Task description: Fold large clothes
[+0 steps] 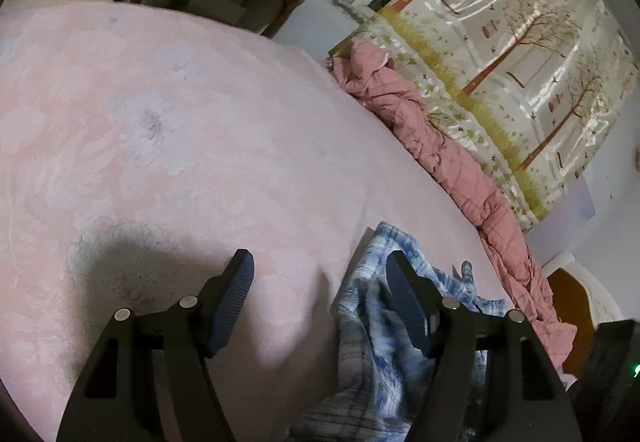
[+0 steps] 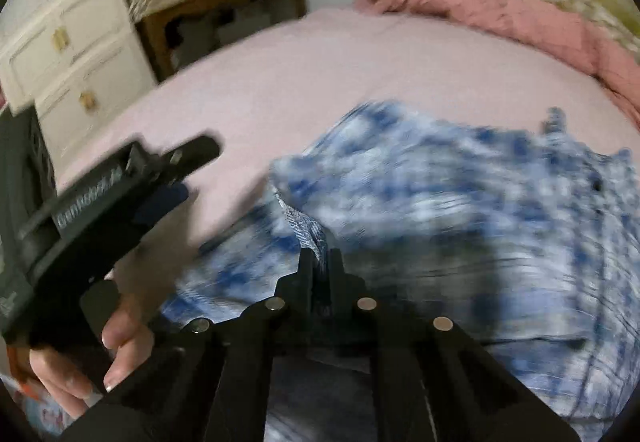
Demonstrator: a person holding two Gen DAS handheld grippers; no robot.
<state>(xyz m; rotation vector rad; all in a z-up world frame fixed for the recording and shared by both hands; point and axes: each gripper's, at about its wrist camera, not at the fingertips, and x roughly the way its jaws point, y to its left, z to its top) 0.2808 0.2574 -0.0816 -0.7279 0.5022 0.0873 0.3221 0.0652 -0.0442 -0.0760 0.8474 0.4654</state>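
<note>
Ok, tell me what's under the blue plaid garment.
The blue plaid garment lies on the pink bedcover, which shows around its edges. Whatever sits beneath its middle is covered. The right tool pinches a fold.

White lettering runs along the side of the left gripper in the right wrist view, on its black body; it is blurred and seems to begin "Geni", but the rest cannot be made out. A second pale mark sits lower on the same body at the picture's left edge, too cut off to read.
</note>
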